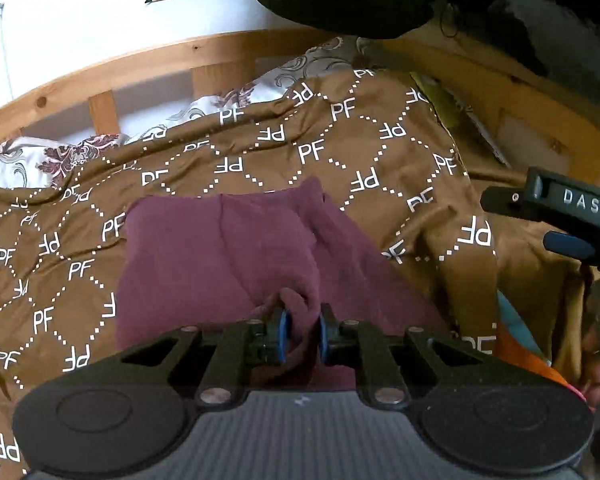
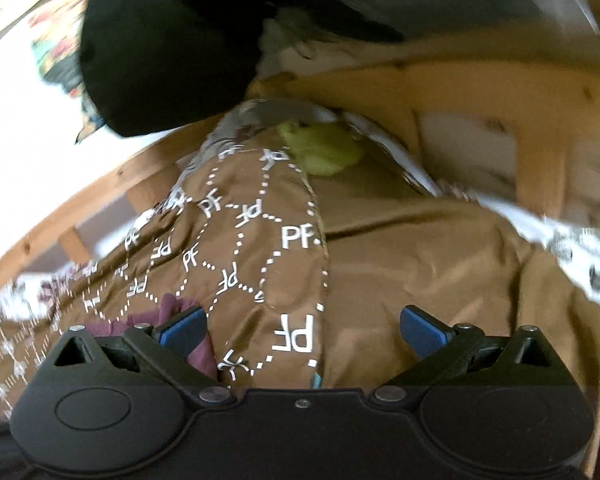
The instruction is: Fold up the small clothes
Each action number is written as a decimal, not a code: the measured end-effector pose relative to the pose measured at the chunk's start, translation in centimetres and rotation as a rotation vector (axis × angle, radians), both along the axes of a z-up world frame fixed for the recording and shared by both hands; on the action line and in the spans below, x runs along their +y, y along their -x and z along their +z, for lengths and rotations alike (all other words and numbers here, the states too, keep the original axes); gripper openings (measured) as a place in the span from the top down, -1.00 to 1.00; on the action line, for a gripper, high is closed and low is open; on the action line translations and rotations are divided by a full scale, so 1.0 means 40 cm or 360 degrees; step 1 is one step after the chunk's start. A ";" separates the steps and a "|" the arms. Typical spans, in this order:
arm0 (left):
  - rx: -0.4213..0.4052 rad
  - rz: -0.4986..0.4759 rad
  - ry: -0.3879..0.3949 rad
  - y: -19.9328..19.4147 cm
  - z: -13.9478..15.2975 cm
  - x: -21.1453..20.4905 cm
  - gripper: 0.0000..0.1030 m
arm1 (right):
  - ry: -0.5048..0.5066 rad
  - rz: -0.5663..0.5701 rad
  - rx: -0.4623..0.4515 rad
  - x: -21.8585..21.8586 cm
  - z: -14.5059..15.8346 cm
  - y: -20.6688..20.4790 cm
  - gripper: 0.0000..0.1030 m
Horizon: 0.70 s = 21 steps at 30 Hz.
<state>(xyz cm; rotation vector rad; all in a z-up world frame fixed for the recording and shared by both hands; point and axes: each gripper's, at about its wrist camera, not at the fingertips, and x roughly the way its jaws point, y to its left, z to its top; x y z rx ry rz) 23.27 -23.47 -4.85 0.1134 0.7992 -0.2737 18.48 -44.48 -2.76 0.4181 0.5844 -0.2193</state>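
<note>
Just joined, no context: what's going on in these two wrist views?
A person with a hand-held gripper in each hand is folding a small maroon knit garment on a brown bedspread printed with white PF letters. The left hand-held gripper is pinched shut on a bunched edge of the garment, the rest of which lies spread on the bedspread. The right hand-held gripper is wide open with nothing between its blue pads, hovering over the bedspread beside the garment.

The left gripper (image 1: 302, 330) and right gripper (image 2: 302, 326) are matte black, with blue finger pads (image 2: 420, 326), silver pivot screws and round side caps.
</note>
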 end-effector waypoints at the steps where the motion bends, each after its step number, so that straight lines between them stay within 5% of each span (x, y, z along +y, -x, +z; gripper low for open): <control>1: 0.0003 -0.0006 0.0017 -0.001 0.002 0.002 0.63 | -0.0031 -0.0009 0.0001 -0.008 -0.003 0.000 -0.99; 3: 0.0036 -0.0037 0.0100 0.002 0.011 0.013 0.56 | -0.0044 0.0000 -0.0001 -0.008 -0.006 -0.002 -0.99; 7: 0.0096 -0.0117 0.0318 0.016 0.043 0.039 -0.24 | 0.0009 0.0060 0.0012 0.015 -0.007 -0.013 -0.99; 9: 0.0072 -0.0163 0.0355 0.037 0.063 0.051 -0.41 | 0.0039 0.0084 0.0021 0.028 -0.005 -0.014 -0.99; 16: -0.0166 -0.0305 0.0218 0.140 0.127 0.130 -0.97 | 0.0075 0.0127 0.0031 0.050 -0.005 -0.015 -0.99; 21: -0.0325 -0.0265 0.0000 0.187 0.114 0.195 -0.99 | 0.0118 0.0191 0.0025 0.074 -0.007 -0.021 -0.99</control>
